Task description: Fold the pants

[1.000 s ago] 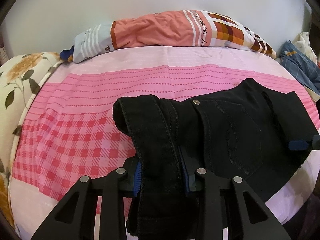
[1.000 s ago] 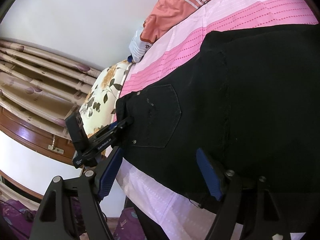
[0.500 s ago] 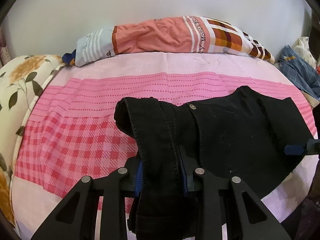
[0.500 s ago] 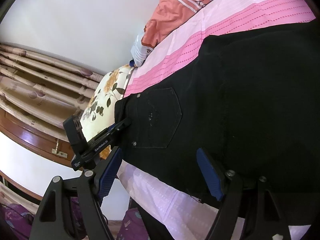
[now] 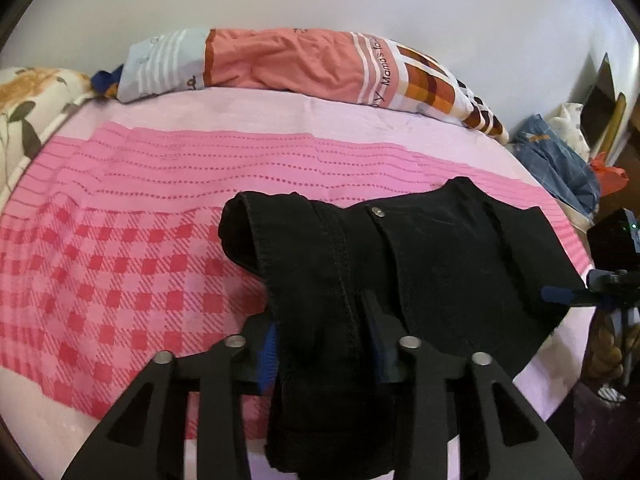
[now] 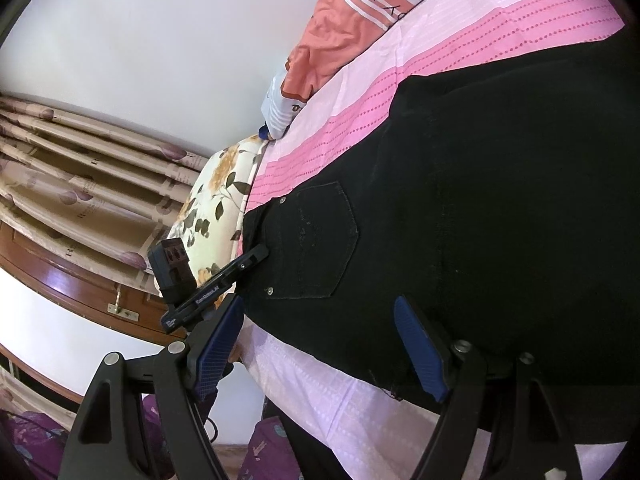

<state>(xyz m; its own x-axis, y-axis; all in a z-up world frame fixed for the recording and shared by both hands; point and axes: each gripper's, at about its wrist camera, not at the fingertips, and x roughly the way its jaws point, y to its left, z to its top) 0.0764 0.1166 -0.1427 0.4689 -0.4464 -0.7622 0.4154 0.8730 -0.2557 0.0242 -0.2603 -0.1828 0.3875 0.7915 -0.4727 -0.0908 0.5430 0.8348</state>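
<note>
Left wrist view: black pants lie folded on the pink bed, near its front edge, waistband end bunched toward me. A thick fold of that end runs between the blue pads of my left hand-held gripper; the jaws are opening, cloth still between them, and I judge the pads are letting go rather than pinching. Long axis of the bundle runs from this gripper toward the right side of the bed, where the other gripper's tip shows at the far edge of the cloth.

Right wrist view: right hand-held gripper stands wide, empty, jaws straddling the pants' near edge just above the bed's front edge. Left gripper is the closer one to the waistband; I see it at the back-pocket corner.

Hidden: cloth below the left jaws hangs out of frame; layers underneath unreadable, black on black. Bolster pillow lies along the far edge.
</note>
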